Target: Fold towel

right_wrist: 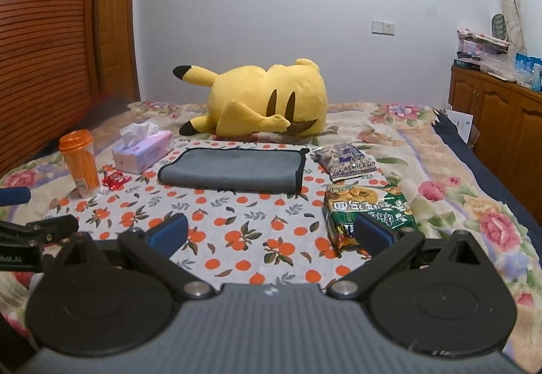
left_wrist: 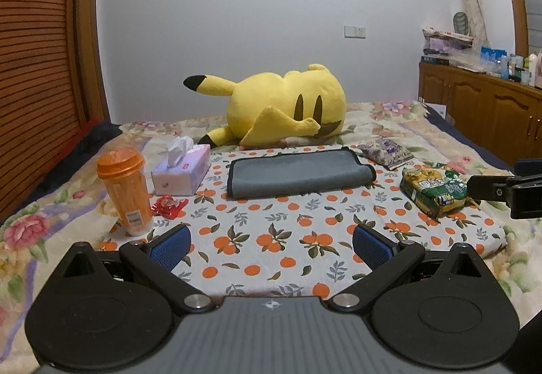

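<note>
A grey towel with a black hem (left_wrist: 299,175) lies folded into a flat rectangle on the orange-print cloth (left_wrist: 271,238); it also shows in the right wrist view (right_wrist: 233,170). My left gripper (left_wrist: 271,243) is open and empty, held above the cloth well in front of the towel. My right gripper (right_wrist: 271,233) is open and empty, also short of the towel, its right finger over a green snack bag (right_wrist: 367,208). Part of the right gripper shows at the right edge of the left wrist view (left_wrist: 508,187).
A yellow plush toy (left_wrist: 281,106) lies behind the towel. An orange cup (left_wrist: 125,192), a tissue box (left_wrist: 181,170) and a red wrapper (left_wrist: 168,204) stand left of it. A purple snack bag (left_wrist: 386,150) and the green snack bag (left_wrist: 435,187) lie right. Wooden cabinets (left_wrist: 481,109) line the right.
</note>
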Motion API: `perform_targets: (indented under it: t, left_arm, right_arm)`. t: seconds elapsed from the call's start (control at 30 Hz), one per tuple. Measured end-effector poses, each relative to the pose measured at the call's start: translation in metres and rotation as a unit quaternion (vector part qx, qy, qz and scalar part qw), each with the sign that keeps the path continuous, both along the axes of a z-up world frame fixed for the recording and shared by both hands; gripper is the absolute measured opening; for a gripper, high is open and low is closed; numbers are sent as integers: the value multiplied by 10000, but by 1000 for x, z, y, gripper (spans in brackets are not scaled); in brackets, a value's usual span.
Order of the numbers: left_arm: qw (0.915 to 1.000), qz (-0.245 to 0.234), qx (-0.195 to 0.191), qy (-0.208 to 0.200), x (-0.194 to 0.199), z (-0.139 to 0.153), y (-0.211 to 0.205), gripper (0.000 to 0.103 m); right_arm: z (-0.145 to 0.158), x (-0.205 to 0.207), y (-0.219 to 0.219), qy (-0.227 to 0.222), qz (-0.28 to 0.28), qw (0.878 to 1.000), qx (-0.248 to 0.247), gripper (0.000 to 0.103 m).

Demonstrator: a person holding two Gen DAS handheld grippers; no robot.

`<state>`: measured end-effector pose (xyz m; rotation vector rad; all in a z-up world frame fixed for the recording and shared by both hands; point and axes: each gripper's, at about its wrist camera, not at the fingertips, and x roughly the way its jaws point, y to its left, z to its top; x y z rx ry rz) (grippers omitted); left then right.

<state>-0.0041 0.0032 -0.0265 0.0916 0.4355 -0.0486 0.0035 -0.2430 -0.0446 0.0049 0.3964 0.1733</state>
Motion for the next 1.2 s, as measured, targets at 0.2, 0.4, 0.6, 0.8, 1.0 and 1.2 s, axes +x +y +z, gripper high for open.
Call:
perform_targets:
  t: [0.2,0.4,0.6,0.8,1.0,1.2]
  left_arm:
    - [9999,11,-54,-142,-3,3,2,103]
    - [9997,-9,-40,-240,-5,4,1,103]
    - [9994,-31,-34,-348,-8,5,1,103]
    - [9994,-23,-31,-344,-9,5,0,103]
    - [9994,-28,-32,-343,-9,5,0,103]
    - [9994,-25,-31,-342,-8,5,1,103]
  right_arm:
    - [3,-4,-2,-171,-29,9998,64,103]
    - [4,-6,-4,-273,-96,9995,122,103]
    - [6,-10,-6,-410,-133,9989,183,103]
    - [6,-10,-7,-410,-140,9989,195,103]
    - [6,-10,-7,-409,-141,9989,196,103]
    - [6,-10,-7,-413,-138,9989,194,103]
